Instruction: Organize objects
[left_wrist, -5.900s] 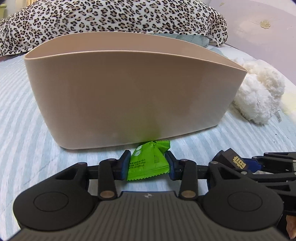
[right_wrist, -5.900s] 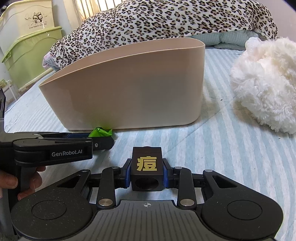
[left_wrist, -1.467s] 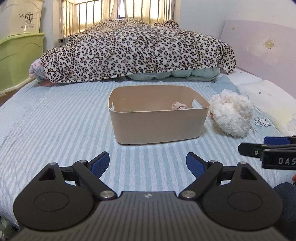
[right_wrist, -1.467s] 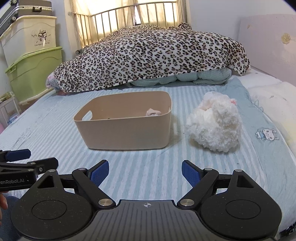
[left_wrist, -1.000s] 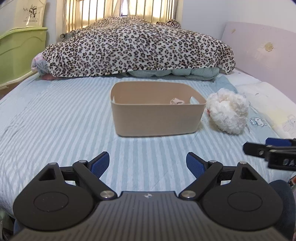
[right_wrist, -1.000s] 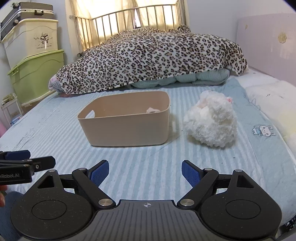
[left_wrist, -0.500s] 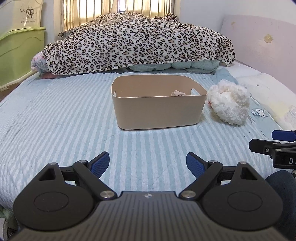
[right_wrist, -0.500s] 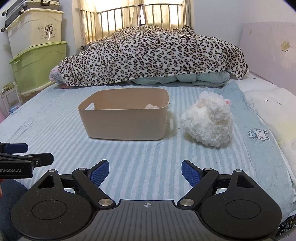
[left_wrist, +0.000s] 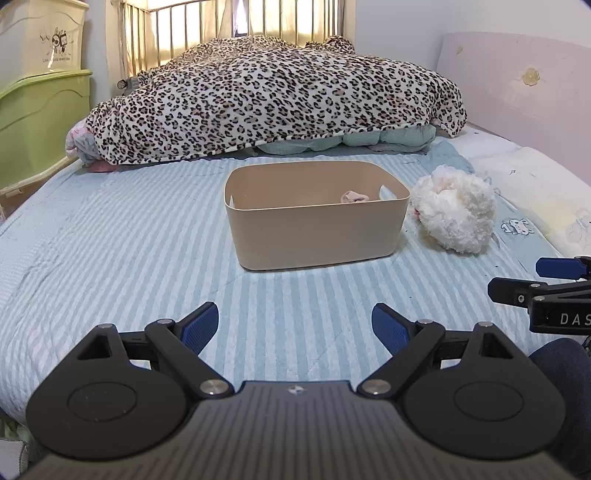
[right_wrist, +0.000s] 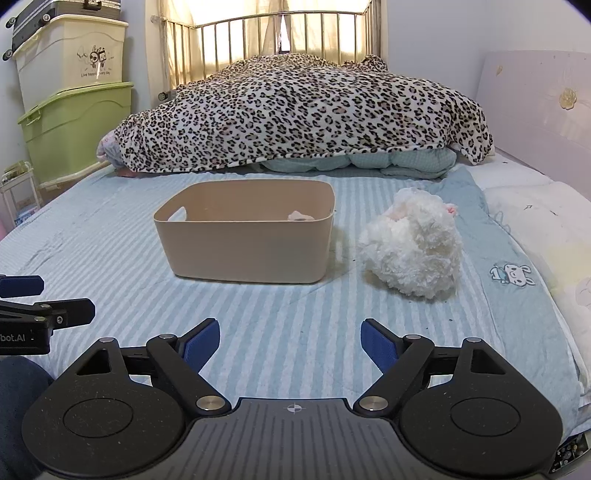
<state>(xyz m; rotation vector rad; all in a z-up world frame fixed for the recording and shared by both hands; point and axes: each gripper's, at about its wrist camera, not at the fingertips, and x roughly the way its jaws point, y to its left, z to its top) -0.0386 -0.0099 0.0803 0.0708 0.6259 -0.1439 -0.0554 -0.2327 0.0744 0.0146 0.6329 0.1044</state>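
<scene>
A beige plastic bin (left_wrist: 317, 236) stands on the striped blue bed; it also shows in the right wrist view (right_wrist: 247, 243). A small pinkish item (left_wrist: 354, 196) peeks over its rim, also seen in the right wrist view (right_wrist: 301, 216). A white fluffy plush toy (left_wrist: 456, 218) lies right of the bin, also in the right wrist view (right_wrist: 413, 251). My left gripper (left_wrist: 294, 325) is open and empty, well back from the bin near the bed's front edge. My right gripper (right_wrist: 288, 341) is open and empty, likewise far back. Each gripper shows at the edge of the other's view.
A leopard-print blanket (left_wrist: 280, 107) is piled across the far end of the bed. Green and cream storage boxes (right_wrist: 74, 96) stand at the left wall. A pale headboard (left_wrist: 517, 81) and a white pillow (left_wrist: 535, 188) lie on the right.
Both grippers released the green packet and the black cube they held 5.9 s ago and drew far back from the bin. Over the last second they shift only slightly.
</scene>
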